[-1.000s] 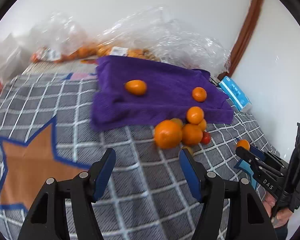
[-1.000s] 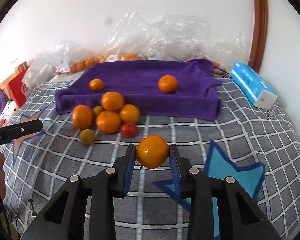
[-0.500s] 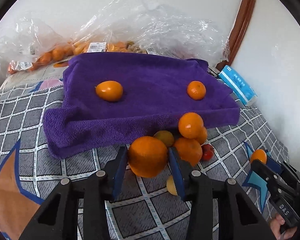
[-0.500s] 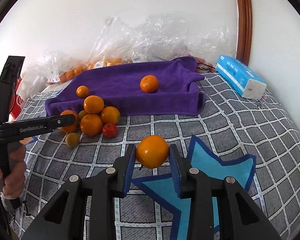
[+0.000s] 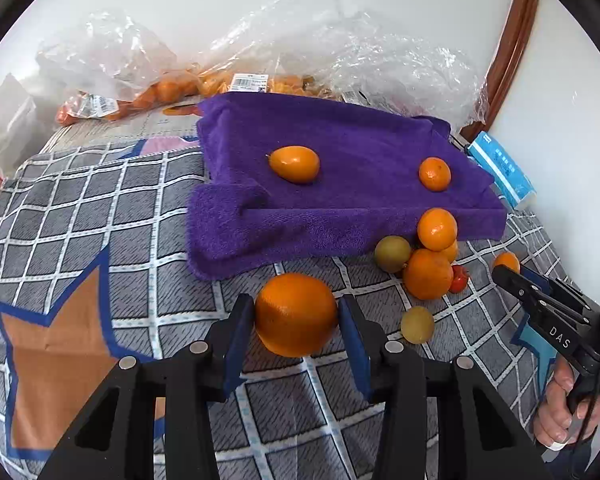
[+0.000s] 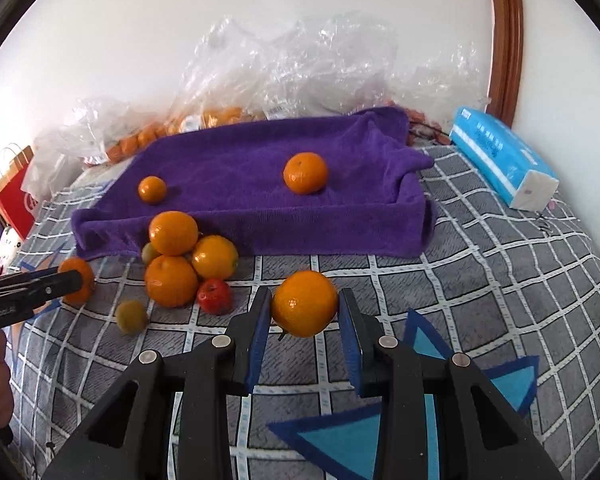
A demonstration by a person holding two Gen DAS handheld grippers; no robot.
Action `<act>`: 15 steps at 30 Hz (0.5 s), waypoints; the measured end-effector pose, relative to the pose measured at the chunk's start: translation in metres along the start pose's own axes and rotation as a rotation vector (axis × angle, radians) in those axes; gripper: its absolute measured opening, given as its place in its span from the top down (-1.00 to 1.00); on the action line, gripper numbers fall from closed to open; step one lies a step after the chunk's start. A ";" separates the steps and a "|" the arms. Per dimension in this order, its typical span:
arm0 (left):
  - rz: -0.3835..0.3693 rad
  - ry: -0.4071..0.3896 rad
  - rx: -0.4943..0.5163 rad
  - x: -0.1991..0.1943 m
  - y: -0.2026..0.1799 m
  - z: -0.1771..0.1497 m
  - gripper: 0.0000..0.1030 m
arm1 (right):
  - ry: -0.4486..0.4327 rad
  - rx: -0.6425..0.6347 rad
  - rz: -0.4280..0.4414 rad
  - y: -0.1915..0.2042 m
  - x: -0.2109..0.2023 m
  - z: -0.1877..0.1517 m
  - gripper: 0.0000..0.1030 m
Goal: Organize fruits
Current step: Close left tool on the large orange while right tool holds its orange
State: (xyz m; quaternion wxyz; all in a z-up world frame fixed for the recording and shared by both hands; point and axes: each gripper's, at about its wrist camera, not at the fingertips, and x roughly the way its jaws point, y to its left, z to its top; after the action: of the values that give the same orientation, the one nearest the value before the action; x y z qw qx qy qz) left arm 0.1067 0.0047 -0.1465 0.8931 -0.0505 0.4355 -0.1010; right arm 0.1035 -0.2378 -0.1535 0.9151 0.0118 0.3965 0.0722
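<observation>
1. Our left tool (image 5: 296,314) pinches a large orange (image 5: 296,314) between its blue pads (image 5: 238,344), one pad pressed on each side of the fruit; its jaws have just been closing on it.
2. Our right tool (image 6: 304,304) is pressed onto a second orange (image 6: 304,304), held the same way above the checked grey cover (image 6: 480,264).
3. In the left wrist view the right tool (image 5: 548,312) shows at the right edge, with the letters "DAS" readable on its black body and a hand (image 5: 564,416) wrapped round its handle.
4. In the right wrist view the left tool (image 6: 32,286) shows at the left edge; the print on its side begins "Gen" but the rest is too blurred to read.
5. Just beyond the held fruits lies a loose pile of oranges (image 6: 172,258) on the cover, touching the front edge of the purple towel (image 6: 240,184), with a small red fruit (image 6: 215,296) against it and a small yellow-green fruit (image 6: 131,317) just beside.
6. Two fruits already sit on the purple towel, well apart: an oval orange one (image 5: 295,164) and a round one (image 5: 435,174).
7. Behind the towel, clear plastic bags (image 5: 340,48) hold more oranges; a white barcode label (image 5: 249,82) is stuck on one, its print too small to read.
8. A blue tissue pack (image 6: 500,158) lies to the right of the towel, its writing illegible.
</observation>
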 end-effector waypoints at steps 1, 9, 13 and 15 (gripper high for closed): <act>0.004 0.007 0.002 0.005 -0.001 0.001 0.19 | 0.005 0.002 0.001 0.001 0.002 0.000 0.35; -0.055 -0.031 -0.001 0.012 0.004 -0.005 0.22 | 0.016 0.025 -0.023 -0.001 0.013 -0.005 0.35; -0.097 -0.056 -0.035 0.008 0.009 -0.006 0.22 | 0.026 0.062 0.000 -0.008 0.015 -0.006 0.35; -0.097 -0.066 -0.053 0.007 0.012 -0.007 0.22 | 0.024 0.058 -0.007 -0.007 0.014 -0.006 0.35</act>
State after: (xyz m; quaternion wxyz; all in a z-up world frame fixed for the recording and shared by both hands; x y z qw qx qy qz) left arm 0.1073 0.0146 -0.1580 0.8993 -0.0987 0.4054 -0.1309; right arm 0.1094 -0.2434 -0.1678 0.9097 0.0361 0.4096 0.0575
